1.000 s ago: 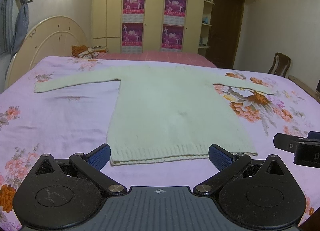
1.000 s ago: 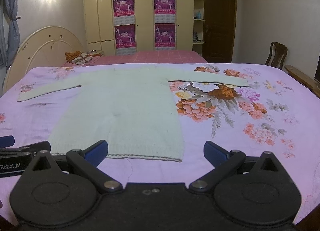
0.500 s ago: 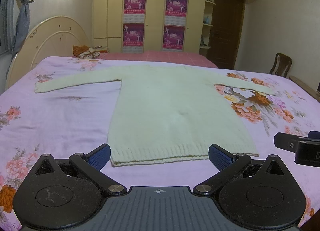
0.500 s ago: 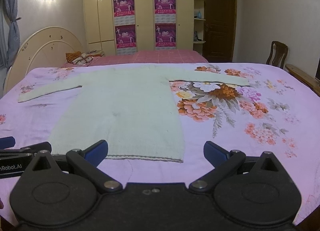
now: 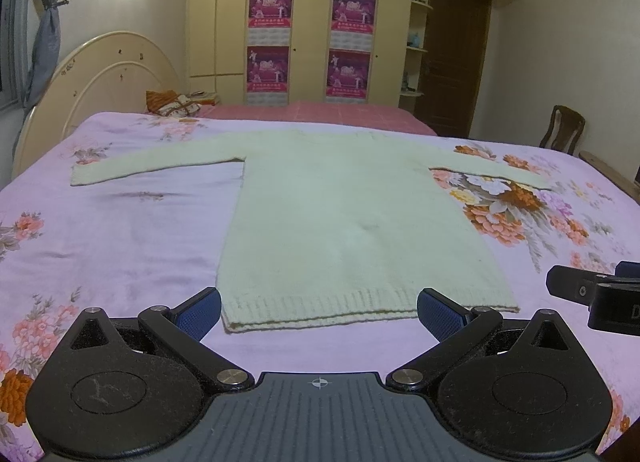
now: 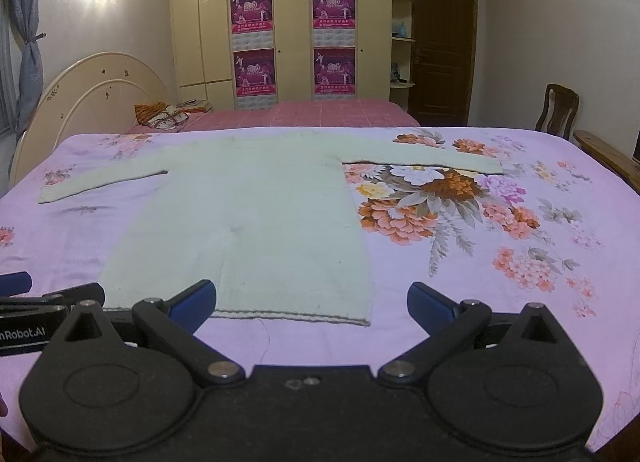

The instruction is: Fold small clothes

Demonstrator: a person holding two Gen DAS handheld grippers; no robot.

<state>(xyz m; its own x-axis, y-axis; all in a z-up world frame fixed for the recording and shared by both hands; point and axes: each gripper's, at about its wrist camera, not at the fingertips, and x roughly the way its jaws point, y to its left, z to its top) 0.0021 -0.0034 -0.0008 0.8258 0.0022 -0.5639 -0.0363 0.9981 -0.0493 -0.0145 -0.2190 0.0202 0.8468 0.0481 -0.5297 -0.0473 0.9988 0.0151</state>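
Floral bedspread (image 5: 120, 229): sweater (image 5: 348, 221) flat, hem just beyond left claw (image 5: 319, 312).

Both grippers are easing slightly back from the sweater (image 5: 352, 221) over the last second. In the left wrist view the ribbed hem (image 5: 360, 308) is sitting a little higher above the wide-spread jaws of the left gripper (image 5: 319, 312) than before, exposing more bedsheet (image 5: 120, 246) in front. In the right wrist view the hem is likewise lying marginally farther from the right gripper (image 6: 312, 304), whose jaws are equally spread
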